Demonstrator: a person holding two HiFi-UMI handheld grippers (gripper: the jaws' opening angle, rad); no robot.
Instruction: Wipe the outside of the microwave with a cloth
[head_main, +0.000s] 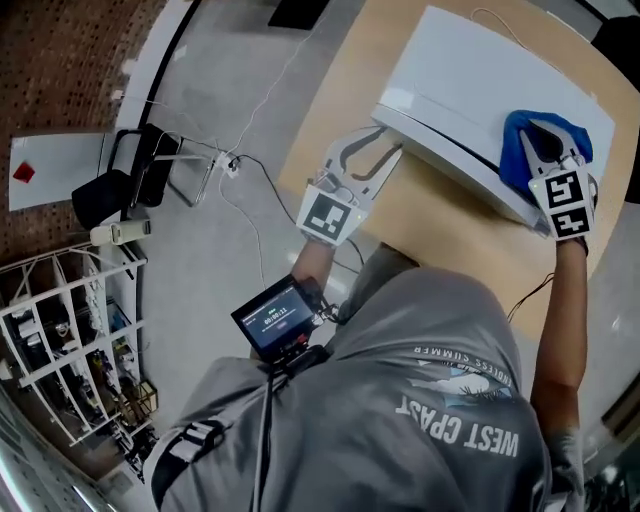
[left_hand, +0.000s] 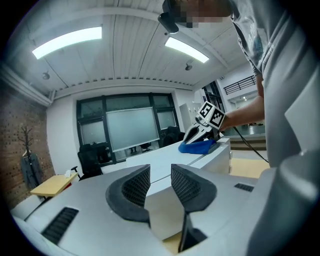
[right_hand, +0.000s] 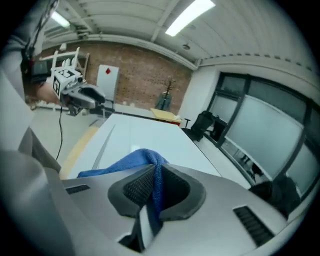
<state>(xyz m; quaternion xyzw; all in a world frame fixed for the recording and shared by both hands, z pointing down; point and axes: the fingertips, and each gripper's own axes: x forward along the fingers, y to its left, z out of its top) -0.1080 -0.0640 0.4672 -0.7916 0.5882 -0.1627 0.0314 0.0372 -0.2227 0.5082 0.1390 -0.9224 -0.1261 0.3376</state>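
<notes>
A white microwave (head_main: 470, 80) stands on a wooden table (head_main: 430, 220). A blue cloth (head_main: 515, 135) lies bunched on its top near the right front edge, with my right gripper (head_main: 540, 135) shut on it. In the right gripper view the cloth (right_hand: 125, 162) runs up between the pads of that gripper (right_hand: 156, 172) and spreads onto the white top (right_hand: 140, 130). My left gripper (head_main: 388, 142) is at the microwave's front left corner. Its jaws (left_hand: 160, 175) stand a little apart with nothing between them, and beyond them are the white top (left_hand: 150, 162), the cloth (left_hand: 197, 146) and the right gripper (left_hand: 202, 134).
Cables (head_main: 250, 170) trail over the grey floor left of the table. A black chair (head_main: 130, 175) and a white wire shelf (head_main: 70, 340) with clutter stand further left. A small screen (head_main: 275, 315) hangs at the person's chest. The table's edge runs close under the microwave's front.
</notes>
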